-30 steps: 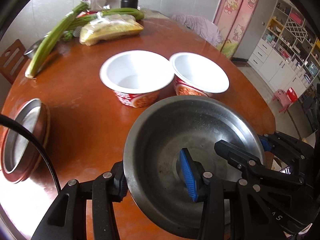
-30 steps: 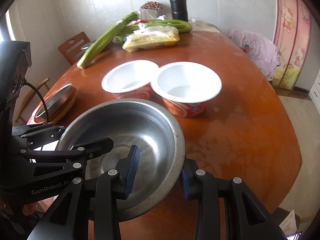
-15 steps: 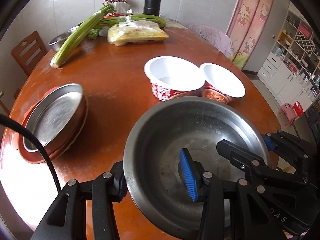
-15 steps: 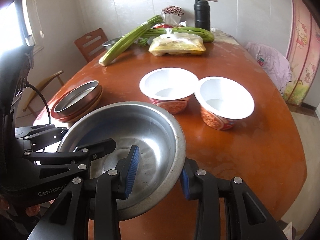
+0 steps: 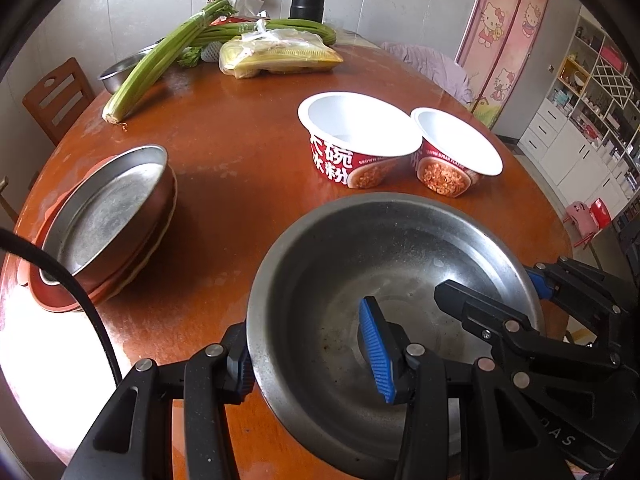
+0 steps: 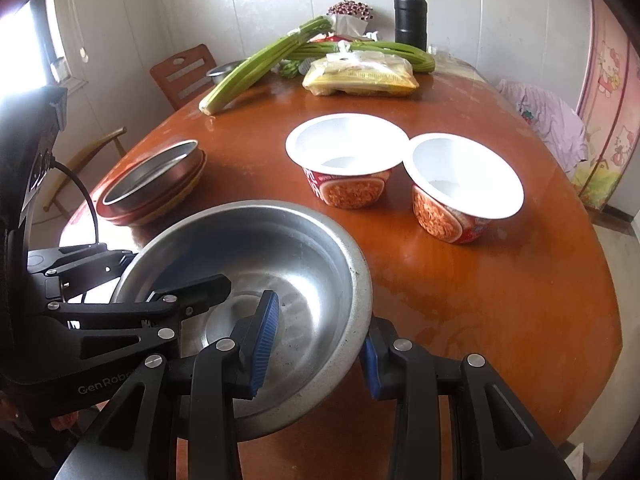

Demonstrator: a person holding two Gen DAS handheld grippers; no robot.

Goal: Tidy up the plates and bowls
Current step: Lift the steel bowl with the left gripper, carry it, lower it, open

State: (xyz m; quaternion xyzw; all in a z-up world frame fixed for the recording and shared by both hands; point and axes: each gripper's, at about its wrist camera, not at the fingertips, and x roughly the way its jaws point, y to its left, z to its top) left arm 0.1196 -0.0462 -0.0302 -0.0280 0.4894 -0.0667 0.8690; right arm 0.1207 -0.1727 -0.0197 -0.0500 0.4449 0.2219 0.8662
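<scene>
Steel bowl [image 5: 384, 280] hangs between both tools, each clamping an opposite side of its rim, so the wide, shallow vessel stays level and cannot swing as it would from a single pinch. The left tool [image 5: 308, 352] grips the rim at about 7 o'clock in its own view, one blue pad inside the bowl and the other finger outside the wall; the right tool [image 6: 316, 344] does the same at about 5 o'clock in its view. Both are clenched on the bowl, which appears held above the near edge of the round wooden surface [image 5: 240, 160] rather than resting on it.

At 9 o'clock in the left view sits a stack of plates [image 5: 108, 220], a shallow metal pan on top of red and pale dishes, tilted slightly. It looks like the gathering place for the metalware, so the bowl is probably bound there. Two empty noodle cups [image 6: 348, 160] stand side by side at 12 to 1 o'clock, rims nearly touching, well apart from the stack. Celery [image 6: 260, 64], a bagged packet [image 6: 360, 74] and a black flask [image 6: 411, 14] lie at the far edge, out of the way.
</scene>
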